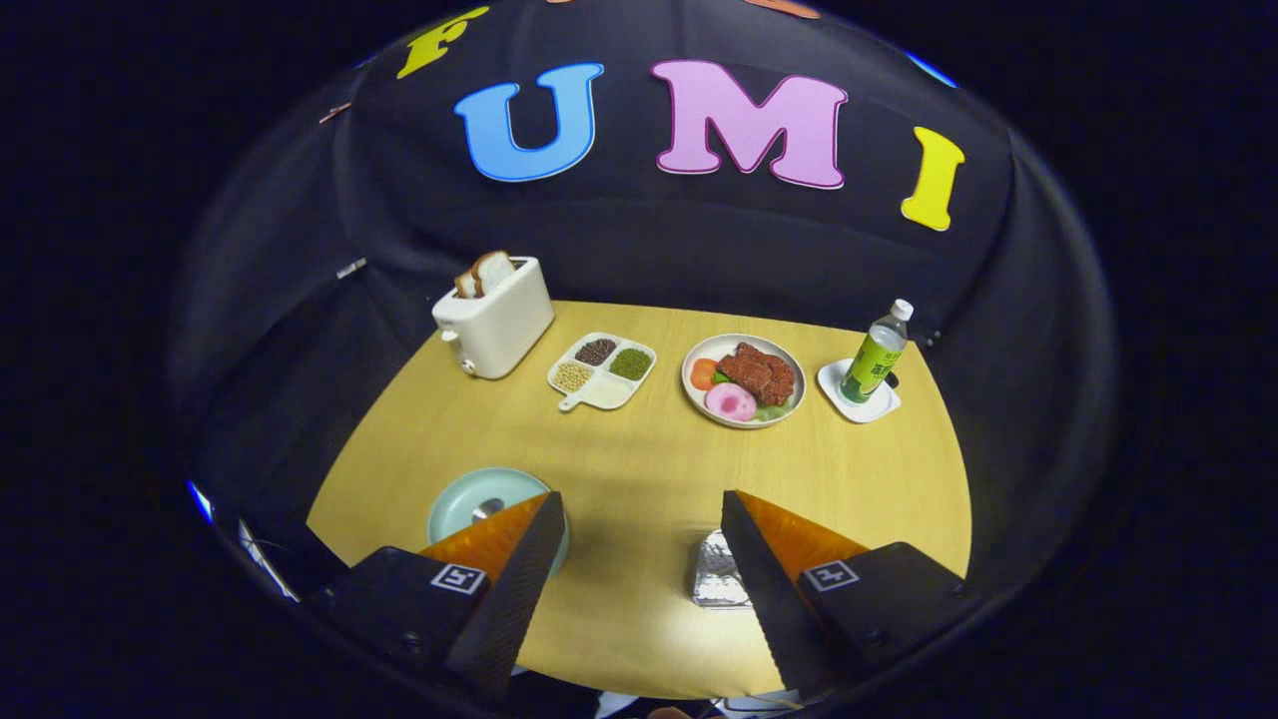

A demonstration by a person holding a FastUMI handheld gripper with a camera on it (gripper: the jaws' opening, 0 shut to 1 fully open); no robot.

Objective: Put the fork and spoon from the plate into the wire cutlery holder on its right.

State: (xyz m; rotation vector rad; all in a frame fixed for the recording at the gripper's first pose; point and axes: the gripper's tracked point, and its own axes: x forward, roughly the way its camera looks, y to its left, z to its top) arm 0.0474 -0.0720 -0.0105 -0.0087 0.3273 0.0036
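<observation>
We held the gripper spread wide above the counter. The plate sat by one finger, the cutlery holder by the other

My gripper hangs above the tabletop w/ jaws spread wide, nothing between the fingers. Left finger and right finger both angle inward toward their tips, approx. level w/ each other, touching nothing.

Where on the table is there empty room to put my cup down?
The big bare patch of table lies ahead of the open gripper, before the divided tray and food plate. Crowded: the back row, with toaster and bottle, and beside the fingers, by green plate and wire holder.
</observation>
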